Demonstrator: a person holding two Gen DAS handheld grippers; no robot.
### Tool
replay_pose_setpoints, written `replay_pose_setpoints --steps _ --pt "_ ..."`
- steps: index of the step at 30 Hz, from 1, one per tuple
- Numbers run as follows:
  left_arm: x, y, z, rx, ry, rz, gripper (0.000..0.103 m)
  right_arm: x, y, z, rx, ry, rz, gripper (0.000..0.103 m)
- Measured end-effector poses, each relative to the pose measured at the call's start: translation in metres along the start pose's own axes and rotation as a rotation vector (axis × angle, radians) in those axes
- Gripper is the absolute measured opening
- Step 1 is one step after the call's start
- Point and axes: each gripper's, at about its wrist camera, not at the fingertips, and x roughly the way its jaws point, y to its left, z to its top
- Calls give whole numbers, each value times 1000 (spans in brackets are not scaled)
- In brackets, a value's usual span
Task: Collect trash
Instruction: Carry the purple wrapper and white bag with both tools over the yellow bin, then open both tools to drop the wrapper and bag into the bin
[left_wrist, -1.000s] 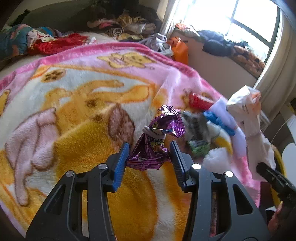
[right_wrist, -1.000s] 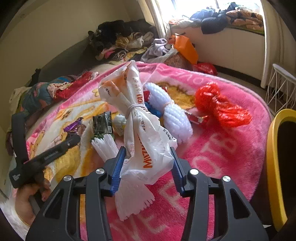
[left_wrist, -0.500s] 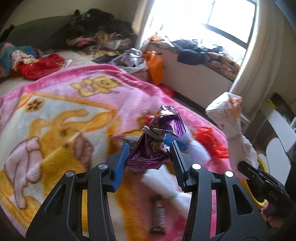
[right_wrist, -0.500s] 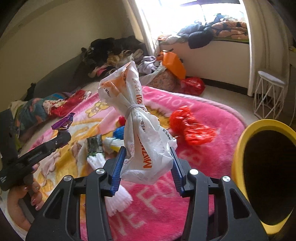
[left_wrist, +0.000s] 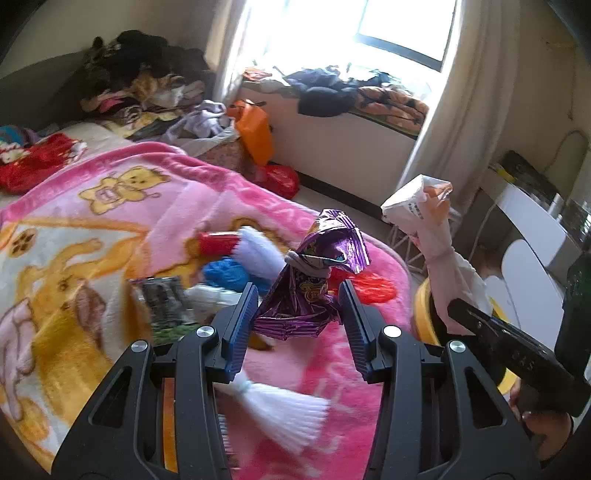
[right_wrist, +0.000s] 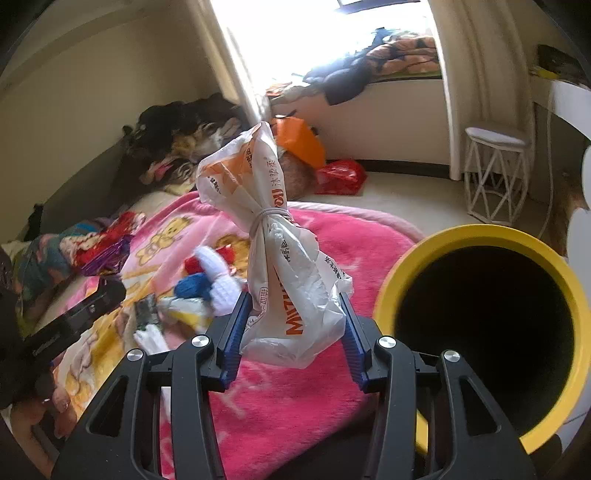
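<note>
Right wrist view: right gripper (right_wrist: 293, 325) clamps the white bag (right_wrist: 284, 288) beside the yellow bin (right_wrist: 436, 243) — centre it over the mouth before releasing; left gripper (left_wrist: 297, 315) grips the purple wrapper (left_wrist: 314, 284).

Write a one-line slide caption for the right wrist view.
Right tongs grip a tied white plastic bag beside the open yellow bin.

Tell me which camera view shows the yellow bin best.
The right wrist view: the yellow bin shows its whole round rim and dark inside. The left wrist view shows only a piece of its rim behind the white bag.
</note>
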Motion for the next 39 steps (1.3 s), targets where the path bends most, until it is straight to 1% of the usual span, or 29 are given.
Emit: replay_pose_setpoints --steps 12,20,23,28,33,39 --pt "18 -54 0 73 15 -89 38 -30 -70 -5 108 -41 -109 44" --pt "30 -91 -4 121 27 -143 38 -44 -103 -9 161 -54 -179 44" --pt "41 -107 -8 139 44 -164 38 -48 -114 -13 189 -49 -196 44" --pt "58 -130 -14 171 78 -199 38 -54 -141 -18 239 -32 -254 44" --pt "77 -153 -20 203 116 -228 39 -61 -165 -25 284 -12 -286 44" --pt "103 -174 -17 216 152 -242 39 -63 -178 -27 309 5 -310 44"
